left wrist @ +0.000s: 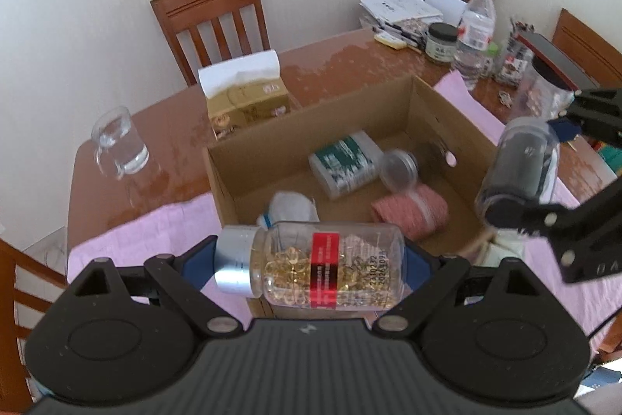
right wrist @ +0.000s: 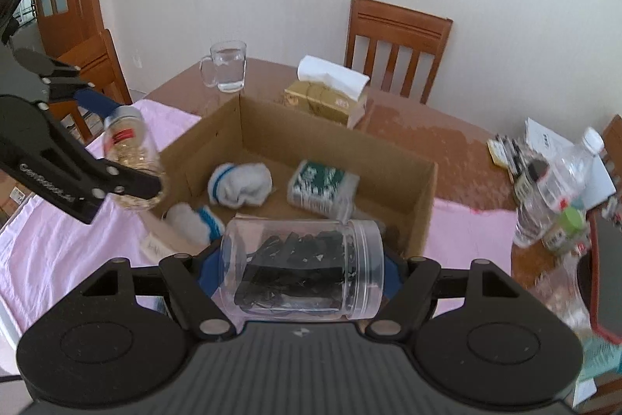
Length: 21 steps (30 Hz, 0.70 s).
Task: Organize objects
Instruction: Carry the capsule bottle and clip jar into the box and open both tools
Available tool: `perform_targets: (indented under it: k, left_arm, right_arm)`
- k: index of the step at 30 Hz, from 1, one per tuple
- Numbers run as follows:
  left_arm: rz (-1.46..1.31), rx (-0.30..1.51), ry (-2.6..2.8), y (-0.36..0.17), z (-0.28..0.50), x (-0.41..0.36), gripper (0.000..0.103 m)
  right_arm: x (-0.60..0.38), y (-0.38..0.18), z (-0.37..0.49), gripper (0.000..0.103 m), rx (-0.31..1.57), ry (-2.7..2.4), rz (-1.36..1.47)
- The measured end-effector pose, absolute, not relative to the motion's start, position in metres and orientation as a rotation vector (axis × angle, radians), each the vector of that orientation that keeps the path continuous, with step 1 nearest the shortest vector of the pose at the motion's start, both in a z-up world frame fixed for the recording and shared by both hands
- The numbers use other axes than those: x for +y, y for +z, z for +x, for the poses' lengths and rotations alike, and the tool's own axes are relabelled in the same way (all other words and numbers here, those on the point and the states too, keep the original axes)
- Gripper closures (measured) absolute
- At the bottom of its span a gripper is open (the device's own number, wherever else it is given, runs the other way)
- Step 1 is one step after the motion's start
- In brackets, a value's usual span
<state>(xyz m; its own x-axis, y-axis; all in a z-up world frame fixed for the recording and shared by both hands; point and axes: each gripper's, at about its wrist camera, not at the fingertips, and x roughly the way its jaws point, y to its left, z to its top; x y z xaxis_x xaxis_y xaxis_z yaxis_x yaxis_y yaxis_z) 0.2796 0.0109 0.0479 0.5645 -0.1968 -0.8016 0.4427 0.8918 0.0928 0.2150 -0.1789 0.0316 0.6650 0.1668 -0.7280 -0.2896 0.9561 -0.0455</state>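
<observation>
Left hand-held gripper (left wrist: 311, 261) clamped end to end on a clear capsule bottle (left wrist: 315, 265) lying sideways between the blue pads — silver cap at one pad, base at the other, red label band around the middle, golden capsules inside. Right hand-held gripper (right wrist: 301, 269) pinching a clear plastic jar (right wrist: 301, 269) of dark contents the same way, also on its side. Both held above the near edge of an open cardboard box (right wrist: 421, 189) on the wooden surface (left wrist: 163, 127), over a pink cloth (right wrist: 62, 240). Inside the box: rolled white socks (right wrist: 239, 185) with blue stripes, a green-labelled bottle (left wrist: 344, 164) on its side, a small clear round container (left wrist: 400, 168), a pink rolled cloth (left wrist: 412, 212). Behind the box a tissue box (right wrist: 330, 96) and a glass mug (right wrist: 227, 67) — further right, a water bottle (left wrist: 476, 30), a dark-lidded jar (left wrist: 441, 43) and stacked papers (left wrist: 400, 8). Wooden chairs (left wrist: 215, 14) against the white wall.
</observation>
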Motion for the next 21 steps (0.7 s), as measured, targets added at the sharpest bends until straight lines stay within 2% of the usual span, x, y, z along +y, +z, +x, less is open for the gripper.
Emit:
perform_targets:
  k: [3, 6, 7, 21]
  left_arm:
    - [0.302, 0.891, -0.381, 0.047, 0.294, 0.008, 0.01]
    - [0.297, 0.897, -0.386, 0.044, 0.306, 0.005, 0.01]
    - [0.296, 0.899, -0.39, 0.043, 0.309, 0.004, 0.01]
    - [0.333, 0.894, -0.425, 0.029, 0.359, -0.022, 0.009]
  right_arm:
    - [-0.172, 0.03, 0.231, 0.022, 0.798, 0.263, -0.158]
    - [-0.167, 0.027, 0.237, 0.003, 0.788, 0.261, -0.158]
    - [-0.166, 0.026, 0.237, 0.002, 0.781, 0.261, -0.157]
    - [-0.182, 0.005, 0.224, 0.002, 0.852, 0.174, -0.122]
